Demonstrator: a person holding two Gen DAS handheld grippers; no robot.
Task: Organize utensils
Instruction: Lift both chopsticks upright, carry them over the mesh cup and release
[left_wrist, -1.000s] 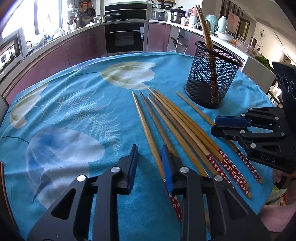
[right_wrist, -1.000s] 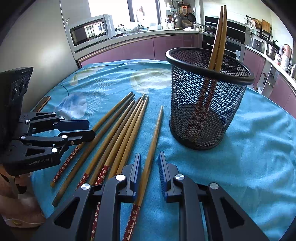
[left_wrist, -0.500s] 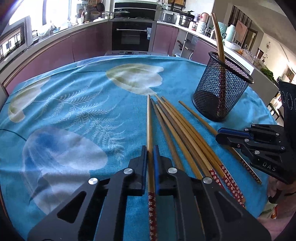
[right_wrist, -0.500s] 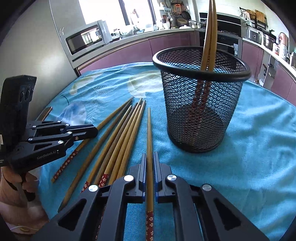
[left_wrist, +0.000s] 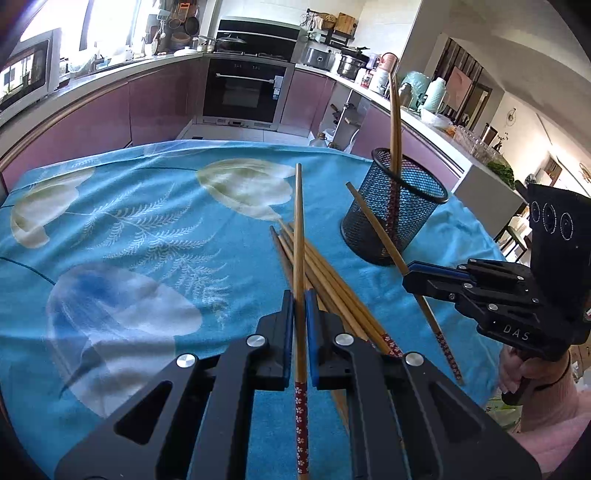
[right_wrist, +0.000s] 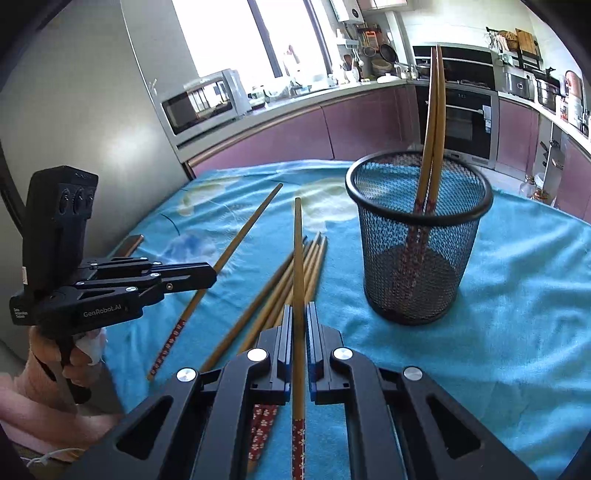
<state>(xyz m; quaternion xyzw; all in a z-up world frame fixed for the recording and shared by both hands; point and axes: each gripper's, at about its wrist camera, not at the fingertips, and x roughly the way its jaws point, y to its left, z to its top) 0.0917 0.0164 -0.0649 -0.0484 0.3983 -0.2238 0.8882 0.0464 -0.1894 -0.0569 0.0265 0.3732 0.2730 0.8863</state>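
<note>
Chopsticks are pinched one in each gripper, left (left_wrist: 300, 317) and right (right_wrist: 298, 332), lifted clear, next needing lowering into the mesh cup (right_wrist: 419, 236).

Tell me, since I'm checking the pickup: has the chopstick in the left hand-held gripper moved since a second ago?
Yes. The chopstick lay flat on the tablecloth among the others; now it is clamped and lifted, its tip raised above the pile.

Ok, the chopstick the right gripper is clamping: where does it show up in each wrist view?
Left wrist view: right of centre, the chopstick slants across the front of the mesh holder, clamped in the right gripper.
Right wrist view: bottom centre, the same chopstick runs straight up out of the right gripper.
Shared landmark: the black mesh holder with two chopsticks standing in it.
</note>
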